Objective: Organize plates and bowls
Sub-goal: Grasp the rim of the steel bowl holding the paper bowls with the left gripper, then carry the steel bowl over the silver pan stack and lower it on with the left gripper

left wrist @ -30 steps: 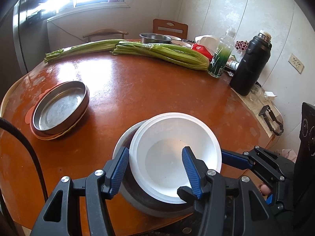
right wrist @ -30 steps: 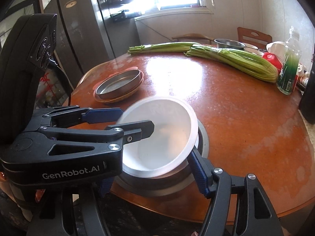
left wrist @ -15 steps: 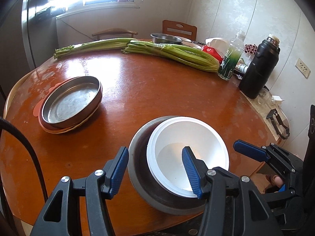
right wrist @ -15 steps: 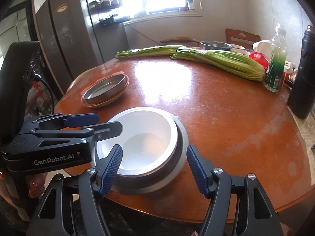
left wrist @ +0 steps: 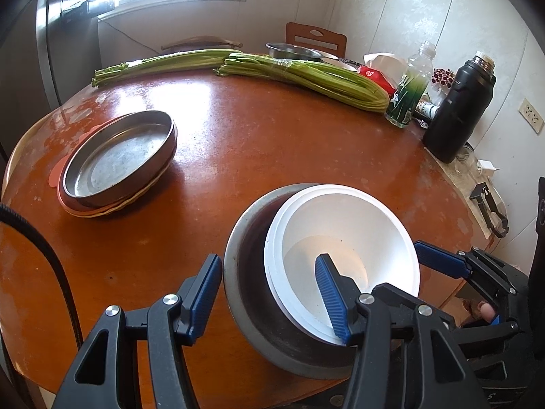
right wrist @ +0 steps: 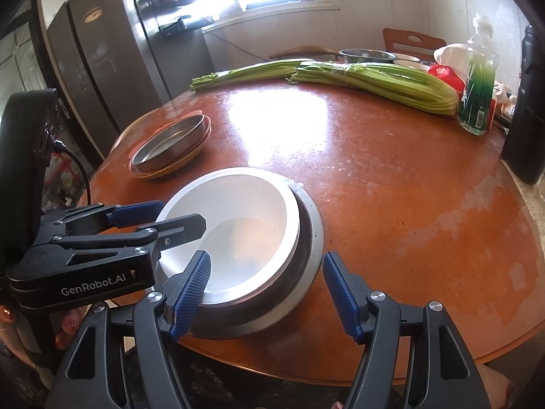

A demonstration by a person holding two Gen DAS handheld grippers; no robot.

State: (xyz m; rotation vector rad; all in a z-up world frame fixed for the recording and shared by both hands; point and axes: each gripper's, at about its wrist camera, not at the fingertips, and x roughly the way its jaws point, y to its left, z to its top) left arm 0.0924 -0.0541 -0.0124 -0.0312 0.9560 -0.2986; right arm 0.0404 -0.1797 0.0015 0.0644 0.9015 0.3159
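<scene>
Bowls nested at the near edge of a round wooden table (left wrist: 272, 143) sit between two hand-held tongs: a white bowl (left wrist: 357, 238) rests inside a wider grey metal bowl (left wrist: 248, 272), leaning toward that bowl's right side so that a crescent of dark metal shows on the left. The left gripper (left wrist: 265, 293) comes in from the pair's left and straddles both walls, one blue pad just outside the metal rim and the other down inside the white bowl; whether those pads actually press cannot be told from either view. The right gripper (right wrist: 265, 289) approaches from the near right with jaws parted, its inner pad over the white bowl's near rim and its outer pad standing clear of the metal rim with bare table between, so it grips nothing. The bowls lie straight ahead of and below both tools, and being round they offer no long axis to line up with; only the rim matters. A stack of plates (left wrist: 119, 160), topped by a metal pan, waits well apart to the far left, on the left hand's side. Any carry toward it would likely fall to that hand, with the overhanging near edge the evident risk.
</scene>
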